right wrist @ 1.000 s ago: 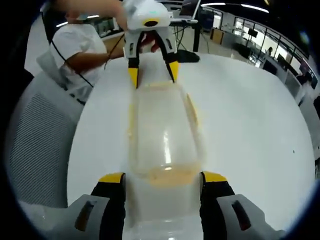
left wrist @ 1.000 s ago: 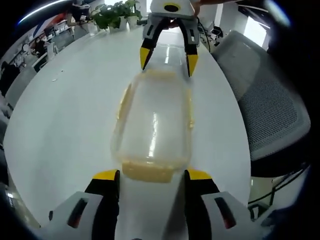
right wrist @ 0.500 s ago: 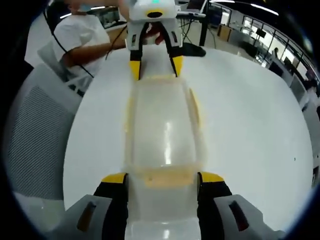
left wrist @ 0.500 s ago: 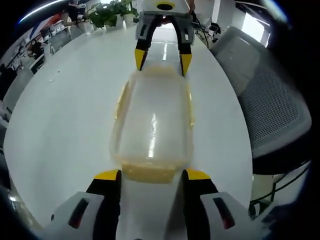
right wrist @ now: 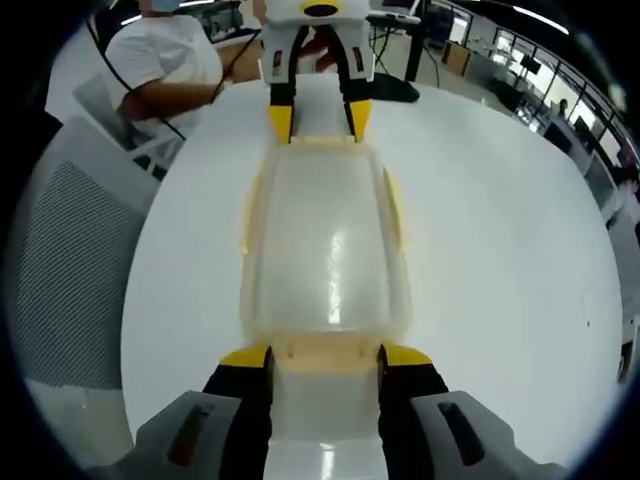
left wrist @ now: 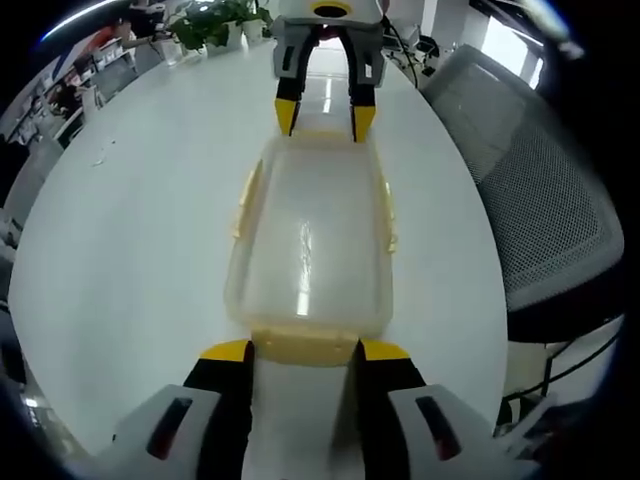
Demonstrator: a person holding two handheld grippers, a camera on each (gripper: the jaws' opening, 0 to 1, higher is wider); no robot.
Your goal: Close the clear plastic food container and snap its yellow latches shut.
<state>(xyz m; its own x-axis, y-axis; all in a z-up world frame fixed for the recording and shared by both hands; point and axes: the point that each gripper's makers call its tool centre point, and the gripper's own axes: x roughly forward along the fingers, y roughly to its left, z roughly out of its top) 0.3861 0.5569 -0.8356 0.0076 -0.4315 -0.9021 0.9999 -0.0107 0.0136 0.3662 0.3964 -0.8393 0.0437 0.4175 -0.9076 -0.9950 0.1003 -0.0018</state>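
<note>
The clear plastic container (left wrist: 310, 235) lies lengthwise on the white table (left wrist: 120, 230) with its lid on. Yellow side latches (left wrist: 243, 200) stick out from its long edges. My left gripper (left wrist: 305, 352) has its jaws pressed against both sides of the near yellow end latch (left wrist: 305, 343). At the far end, the right gripper (left wrist: 323, 117) flanks the opposite latch. In the right gripper view the same container (right wrist: 325, 240) runs away from me. There my right gripper (right wrist: 325, 357) clasps its end latch (right wrist: 323, 350), and the left gripper (right wrist: 318, 118) is at the far end.
A grey mesh office chair (left wrist: 545, 200) stands close to the table's edge, also seen as the chair (right wrist: 70, 260) in the right gripper view. A person in a white shirt (right wrist: 165, 60) is behind the table. Potted plants (left wrist: 210, 25) stand at the far rim.
Both grippers have moved in toward the container's ends, and each pair of jaws has narrowed onto its end latch. The container looks lower and flatter on the table.
</note>
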